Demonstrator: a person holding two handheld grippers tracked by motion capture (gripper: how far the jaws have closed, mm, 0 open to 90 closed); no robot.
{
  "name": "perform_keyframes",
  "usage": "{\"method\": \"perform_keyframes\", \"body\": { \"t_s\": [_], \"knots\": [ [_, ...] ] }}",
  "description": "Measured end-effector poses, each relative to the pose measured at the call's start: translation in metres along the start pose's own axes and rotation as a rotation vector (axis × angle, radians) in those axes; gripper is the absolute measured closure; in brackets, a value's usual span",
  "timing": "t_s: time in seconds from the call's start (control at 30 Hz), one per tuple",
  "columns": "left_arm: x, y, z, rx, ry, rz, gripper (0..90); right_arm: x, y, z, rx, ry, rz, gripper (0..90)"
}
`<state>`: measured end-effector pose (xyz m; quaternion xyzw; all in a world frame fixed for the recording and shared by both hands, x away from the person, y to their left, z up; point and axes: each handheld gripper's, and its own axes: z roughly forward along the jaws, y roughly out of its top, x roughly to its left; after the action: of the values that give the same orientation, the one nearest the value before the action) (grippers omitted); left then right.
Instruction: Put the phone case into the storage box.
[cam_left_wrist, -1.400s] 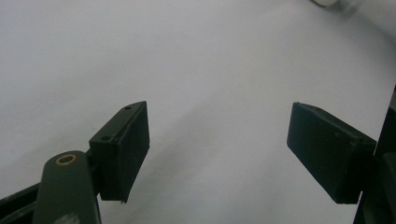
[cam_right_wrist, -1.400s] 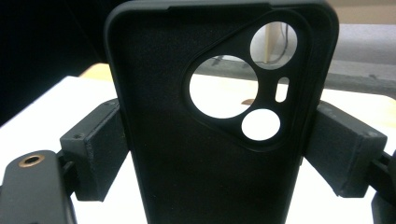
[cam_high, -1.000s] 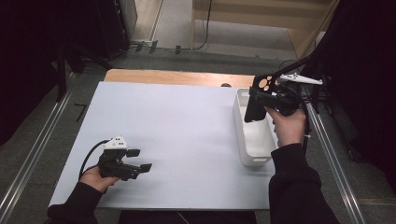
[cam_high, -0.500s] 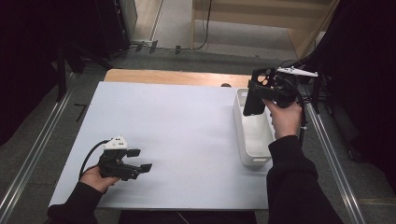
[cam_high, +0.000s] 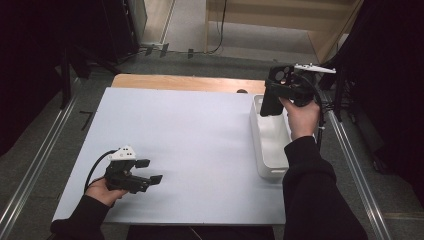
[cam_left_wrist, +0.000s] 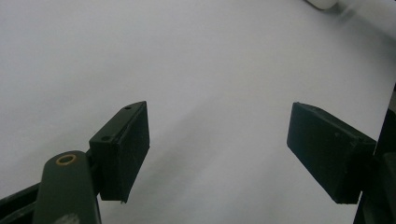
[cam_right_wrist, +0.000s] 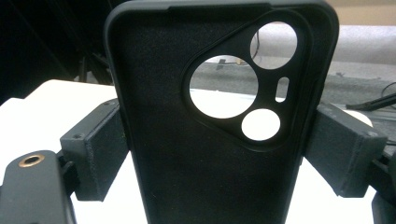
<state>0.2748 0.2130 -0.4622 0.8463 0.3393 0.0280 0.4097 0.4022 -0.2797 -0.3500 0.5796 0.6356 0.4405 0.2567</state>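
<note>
The right tool (cam_high: 272, 95) sits in the upper right of the high view, lifted above the far end of a white bin (cam_high: 270, 145), and it is clamped on a black phone case (cam_high: 274, 92). In the right gripper view the case (cam_right_wrist: 215, 116) stands upright between the two black jaws, which press its long edges from either side — a grip across the narrow width, probably chosen because the soft shell would flex if pinched on its face. The camera cut-outs sit at the top and the hollow inner side faces the lens, so the case hangs clear of the bin rather than resting in it. Judging by that height, it is either just lifted out or on its way somewhere over the tabletop (cam_high: 190, 135).

The left tool (cam_high: 142, 175) rests low at the lower left of the high view, near the front edge of the tabletop — its jaws stand wide apart with nothing between them, as the left gripper view shows over bare white surface. It seems parked there, ready to receive or steady the case.
</note>
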Motion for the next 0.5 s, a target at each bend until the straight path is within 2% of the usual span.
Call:
{"method": "perform_keyframes", "body": {
  "t_s": [0.13, 0.37, 0.5],
  "knots": [
    [0.000, 0.000, 0.000, 0.002, -0.002, 0.002, 21.0, 0.000, 0.003, 0.006, -0.004, -0.017, -0.009, 12.0],
    [0.000, 0.000, 0.000, 0.008, -0.003, 0.003, 21.0, -0.007, 0.005, 0.018, -0.005, -0.028, 0.031, 12.1],
    [-0.001, 0.000, -0.001, 0.005, 0.002, 0.005, 21.0, -0.010, 0.005, 0.023, -0.025, -0.026, 0.060, 12.1]
  ]
}}
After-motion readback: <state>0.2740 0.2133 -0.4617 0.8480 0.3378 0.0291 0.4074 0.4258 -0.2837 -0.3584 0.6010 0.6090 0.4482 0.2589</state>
